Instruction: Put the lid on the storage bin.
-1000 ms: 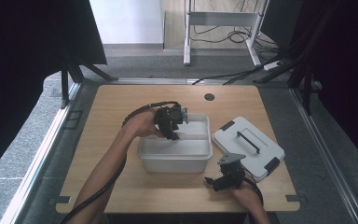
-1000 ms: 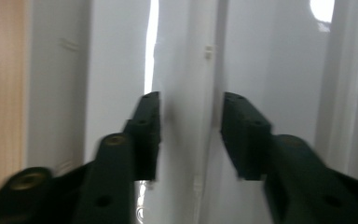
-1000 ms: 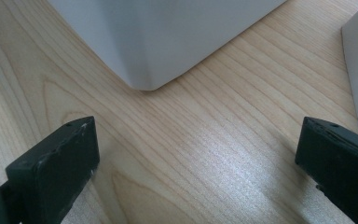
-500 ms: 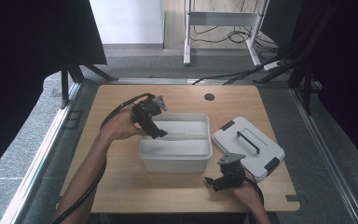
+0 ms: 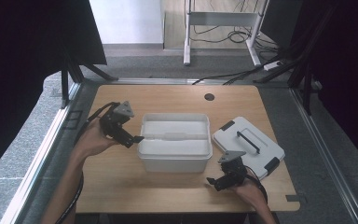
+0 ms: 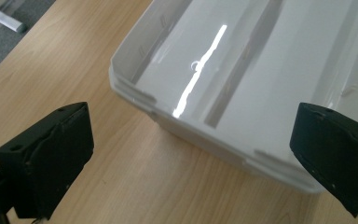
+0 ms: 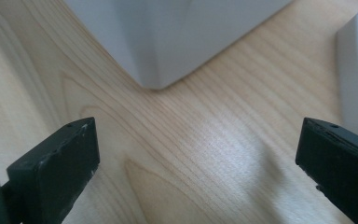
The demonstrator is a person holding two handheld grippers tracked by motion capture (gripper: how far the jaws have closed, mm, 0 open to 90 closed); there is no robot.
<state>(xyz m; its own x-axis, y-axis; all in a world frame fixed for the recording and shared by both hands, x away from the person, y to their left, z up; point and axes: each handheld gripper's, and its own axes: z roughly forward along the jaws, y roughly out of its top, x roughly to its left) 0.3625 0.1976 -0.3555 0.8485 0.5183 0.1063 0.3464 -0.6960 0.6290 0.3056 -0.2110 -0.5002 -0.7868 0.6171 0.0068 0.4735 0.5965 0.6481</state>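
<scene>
Fingers (image 6: 51, 158) of left gripper (image 5: 121, 130) have just been opening, now wide apart, empty, withdrawn left of the bin (image 5: 175, 140); right gripper (image 5: 226, 175) fingers apart near its front corner: release apparently complete.

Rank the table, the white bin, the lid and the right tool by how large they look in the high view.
1. table
2. white bin
3. lid, flat beside the bin, clearly smaller
4. right tool, smallest; it sits nearer the camera, yet still looks smallest.

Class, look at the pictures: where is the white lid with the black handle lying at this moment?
In the high view the lid lies flat on the table, right of the open white bin, just beyond the right gripper.
</scene>
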